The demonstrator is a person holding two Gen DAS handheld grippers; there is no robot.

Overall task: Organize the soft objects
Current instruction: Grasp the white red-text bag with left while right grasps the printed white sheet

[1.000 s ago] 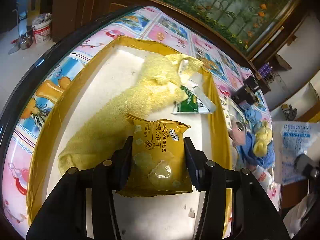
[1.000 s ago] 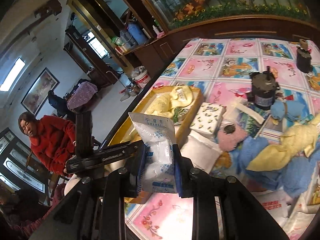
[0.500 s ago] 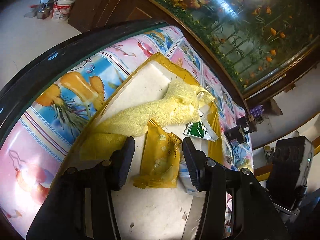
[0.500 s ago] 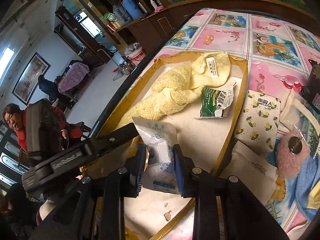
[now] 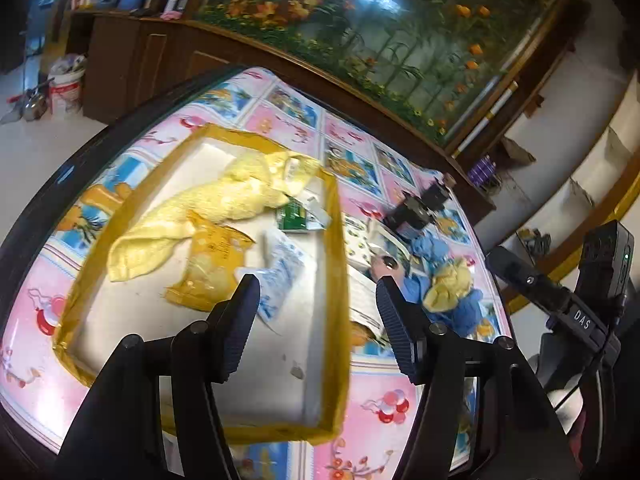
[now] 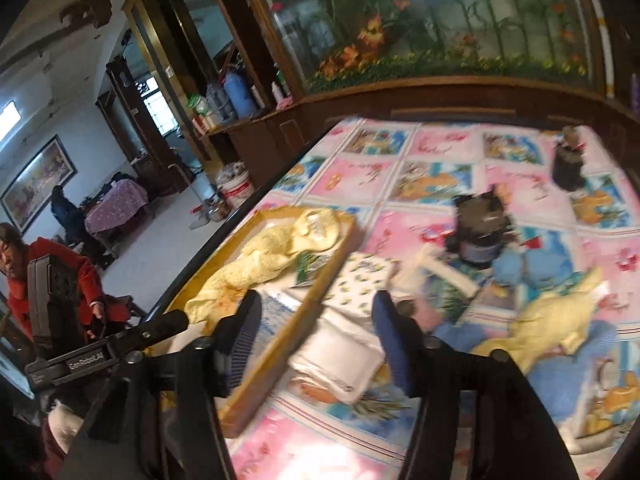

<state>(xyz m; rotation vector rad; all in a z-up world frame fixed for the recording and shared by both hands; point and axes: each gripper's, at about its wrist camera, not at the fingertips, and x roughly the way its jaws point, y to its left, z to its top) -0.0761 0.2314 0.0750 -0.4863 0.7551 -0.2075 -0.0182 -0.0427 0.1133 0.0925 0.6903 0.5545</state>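
Observation:
A yellow-rimmed tray on the table holds a yellow towel, a yellow cracker packet, a white and blue desiccant pouch and a green sachet. My left gripper hovers above the tray's near right side, its jaws opening with nothing between them. My right gripper hangs over the tray rim and a white pouch outside the tray; its jaws are opening and hold nothing. The right wrist view is blurred.
Right of the tray lie a patterned tissue pack, blue cloths, a yellow cloth and two dark motors. A person in red sits beyond the table's left edge. A wooden cabinet lines the far side.
Both grippers let go of their packets in the tray, opened, and pulled back and up. The cracker packet and the desiccant pouch now lie side by side in the tray.

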